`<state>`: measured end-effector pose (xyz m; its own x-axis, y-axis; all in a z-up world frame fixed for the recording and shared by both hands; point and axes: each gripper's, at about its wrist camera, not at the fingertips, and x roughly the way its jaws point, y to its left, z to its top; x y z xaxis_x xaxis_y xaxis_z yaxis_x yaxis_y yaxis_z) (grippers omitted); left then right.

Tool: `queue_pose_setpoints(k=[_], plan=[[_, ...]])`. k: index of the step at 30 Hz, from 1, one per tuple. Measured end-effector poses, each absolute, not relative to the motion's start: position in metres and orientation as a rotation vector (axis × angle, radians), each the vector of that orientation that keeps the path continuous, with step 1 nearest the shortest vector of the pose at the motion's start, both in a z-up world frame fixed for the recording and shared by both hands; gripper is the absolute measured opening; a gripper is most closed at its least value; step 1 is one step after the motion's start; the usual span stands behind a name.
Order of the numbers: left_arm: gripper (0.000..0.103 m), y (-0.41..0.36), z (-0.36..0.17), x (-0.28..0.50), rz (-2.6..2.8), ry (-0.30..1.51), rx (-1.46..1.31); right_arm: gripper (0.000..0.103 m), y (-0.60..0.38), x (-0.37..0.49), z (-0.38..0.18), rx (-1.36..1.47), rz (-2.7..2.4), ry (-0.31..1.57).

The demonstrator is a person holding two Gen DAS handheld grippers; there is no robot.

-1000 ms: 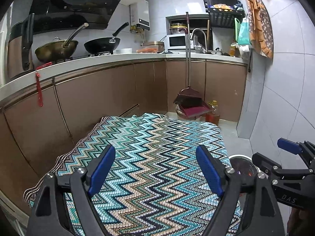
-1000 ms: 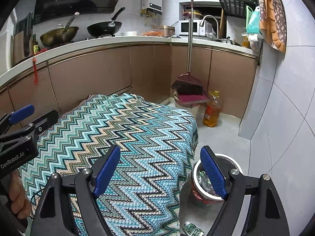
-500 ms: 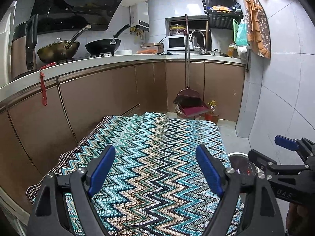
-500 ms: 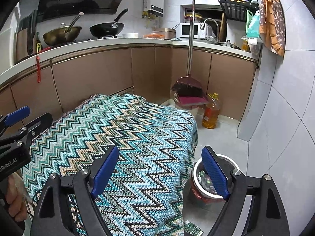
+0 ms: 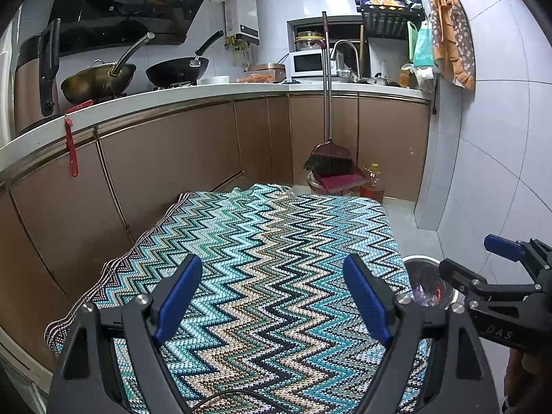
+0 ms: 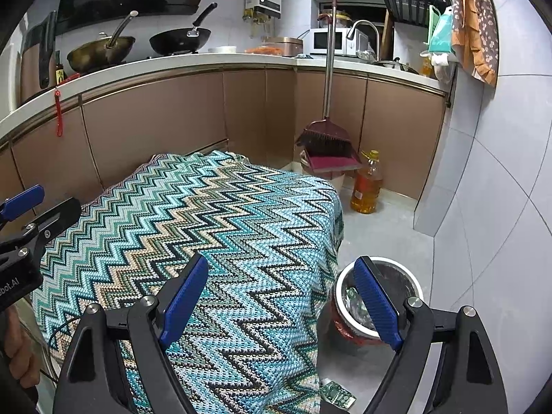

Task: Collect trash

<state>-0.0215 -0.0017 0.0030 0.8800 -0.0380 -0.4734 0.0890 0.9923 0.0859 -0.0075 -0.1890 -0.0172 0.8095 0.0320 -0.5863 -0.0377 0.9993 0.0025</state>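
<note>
A round trash bin (image 6: 396, 276) with a white rim stands on the floor right of the table; wrappers lie inside it. It also shows in the left wrist view (image 5: 426, 284). A green wrapper (image 6: 336, 393) lies on the floor by the table's front right corner. My left gripper (image 5: 272, 296) is open and empty above the zigzag tablecloth (image 5: 269, 248). My right gripper (image 6: 279, 300) is open and empty over the table's right edge, its right finger over the bin. Each gripper shows at the other view's edge.
A brown cabinet run with a white counter (image 5: 207, 91) lines the left and back. A broom and dustpan (image 6: 327, 145) and an oil bottle (image 6: 367, 186) stand at the far corner. Grey floor (image 6: 386, 231) lies right of the table, bounded by a tiled wall.
Both grippers have drifted slightly back and up; the views show a little more of the table and bin. Both stay open and empty.
</note>
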Motion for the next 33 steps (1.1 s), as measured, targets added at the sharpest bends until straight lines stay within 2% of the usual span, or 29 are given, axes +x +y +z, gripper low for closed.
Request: queue_pose_setpoints(k=[33], plan=[[0.083,0.005,-0.009,-0.018,-0.068,0.521,0.103,0.086,-0.197,-0.004,-0.025,-0.016,0.022,0.656]])
